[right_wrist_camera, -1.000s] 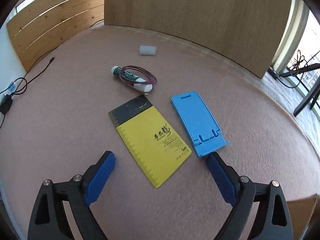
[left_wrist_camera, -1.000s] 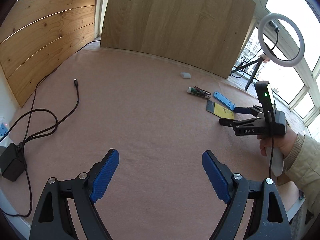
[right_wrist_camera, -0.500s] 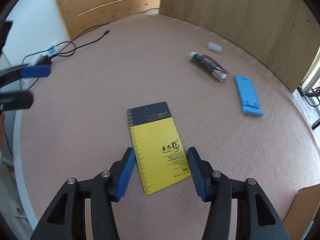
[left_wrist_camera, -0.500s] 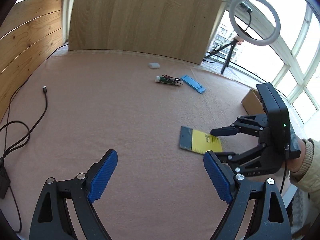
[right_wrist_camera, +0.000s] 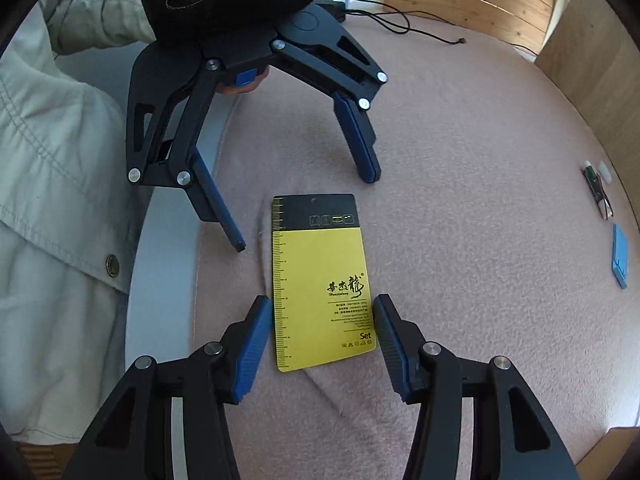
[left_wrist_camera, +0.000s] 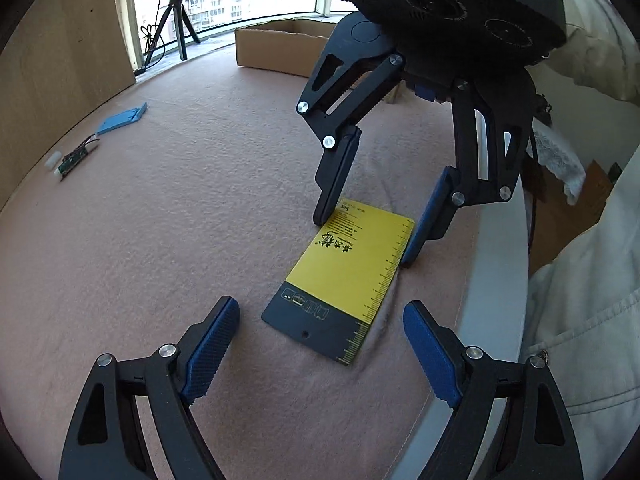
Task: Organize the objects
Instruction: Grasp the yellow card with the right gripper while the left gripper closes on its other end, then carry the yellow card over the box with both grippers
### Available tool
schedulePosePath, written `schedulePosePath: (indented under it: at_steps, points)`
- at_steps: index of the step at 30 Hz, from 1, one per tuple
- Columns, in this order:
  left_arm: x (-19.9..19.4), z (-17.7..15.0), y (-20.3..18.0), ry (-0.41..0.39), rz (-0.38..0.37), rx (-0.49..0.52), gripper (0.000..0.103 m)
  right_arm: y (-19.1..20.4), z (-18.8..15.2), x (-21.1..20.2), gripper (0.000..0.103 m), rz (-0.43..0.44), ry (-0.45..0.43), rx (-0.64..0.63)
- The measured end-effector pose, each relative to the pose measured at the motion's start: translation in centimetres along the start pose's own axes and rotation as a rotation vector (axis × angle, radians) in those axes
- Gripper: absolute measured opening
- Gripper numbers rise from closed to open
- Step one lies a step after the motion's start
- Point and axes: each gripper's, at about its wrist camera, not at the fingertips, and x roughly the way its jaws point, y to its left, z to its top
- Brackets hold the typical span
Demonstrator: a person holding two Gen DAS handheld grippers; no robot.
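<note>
Yellow card [right_wrist_camera: 320, 280] flat between right gripper [right_wrist_camera: 318, 332] jaws, pads flanking edges.

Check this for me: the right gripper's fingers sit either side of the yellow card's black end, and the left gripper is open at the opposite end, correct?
Not quite. The right gripper straddles the yellow card's yellow end, as the right wrist view shows; the open left gripper faces the black end.

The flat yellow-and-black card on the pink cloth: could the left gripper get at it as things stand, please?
Probably yes. The left gripper is open with the yellow-and-black card lying between its fingers, though the right gripper already straddles the card's far end.
</note>
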Motion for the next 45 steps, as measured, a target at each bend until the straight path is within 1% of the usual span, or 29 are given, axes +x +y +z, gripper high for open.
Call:
schedulePosePath:
  at_steps: [1, 5, 7, 9, 12, 13, 14, 16, 18, 22, 25, 26, 27, 33, 36, 39, 45]
  points:
    - [0.1, 0.1, 0.1, 0.001, 0.000, 0.003, 0.087, 0.1, 0.0, 0.0, 0.046, 0.005, 0.007, -0.023]
    - [0.1, 0.3, 0.1, 0.006, 0.005, 0.014, 0.087, 0.2, 0.3, 0.0, 0.046, 0.018, 0.023, -0.073]
    - [0.0, 0.1, 0.3, 0.005, 0.004, 0.018, 0.087, -0.2, 0.4, 0.2, 0.046, 0.014, 0.017, -0.073]
    - [-0.3, -0.1, 0.7, 0.002, -0.013, 0.015, 0.086, -0.9, 0.9, 0.3, 0.046, 0.023, 0.001, -0.060]
    - [-0.9, -0.3, 1.5, -0.001, -0.042, 0.008, 0.078, -1.5, 1.7, 0.5, 0.045, 0.033, -0.008, -0.061]
    - [-1.0, -0.3, 1.9, -0.002, -0.052, 0.001, 0.070, -1.4, 1.8, 0.5, 0.045, 0.032, -0.004, -0.072]
    - [-1.3, -0.4, 2.3, 0.001, -0.067, -0.009, 0.064, -1.3, 1.9, 0.5, 0.045, 0.028, 0.004, -0.086]
    - [-1.6, -0.5, 2.5, 0.007, -0.089, -0.006, 0.061, -0.9, 2.1, 0.4, 0.045, 0.013, 0.021, -0.112]
    - [-1.8, -0.5, 2.3, 0.014, -0.068, 0.016, 0.062, -1.1, 2.3, -0.2, 0.045, 0.007, 0.017, -0.127]
    - [-1.6, -0.5, 1.6, 0.036, -0.037, 0.042, 0.065, -0.5, 2.3, -0.5, 0.045, -0.002, 0.051, -0.168]
    - [-1.2, -0.3, 1.2, 0.034, -0.037, 0.064, 0.065, -0.3, 2.1, -0.8, 0.045, 0.004, 0.066, -0.186]
    - [-1.3, -0.3, 1.1, 0.035, -0.041, 0.073, 0.061, -0.2, 2.0, -0.8, 0.045, 0.008, 0.067, -0.190]
    - [-1.2, -0.2, 0.9, 0.036, -0.038, 0.085, 0.059, -0.2, 2.0, -0.9, 0.045, 0.008, 0.068, -0.195]
    - [-1.7, 0.1, 0.6, 0.030, -0.041, 0.095, 0.058, -0.3, 1.3, -1.4, 0.045, 0.016, 0.069, -0.191]
    - [-2.3, 0.7, 0.4, 0.021, -0.037, 0.101, 0.058, -0.4, 1.0, -2.0, 0.045, 0.016, 0.060, -0.186]
    - [-3.4, 1.7, 0.1, 0.009, -0.015, 0.117, 0.058, -0.3, 0.8, -3.2, 0.045, 0.008, 0.046, -0.187]
    - [-4.2, 5.0, -1.1, 0.021, 0.038, 0.171, 0.058, 0.8, -0.5, -6.5, 0.045, -0.047, 0.015, -0.206]
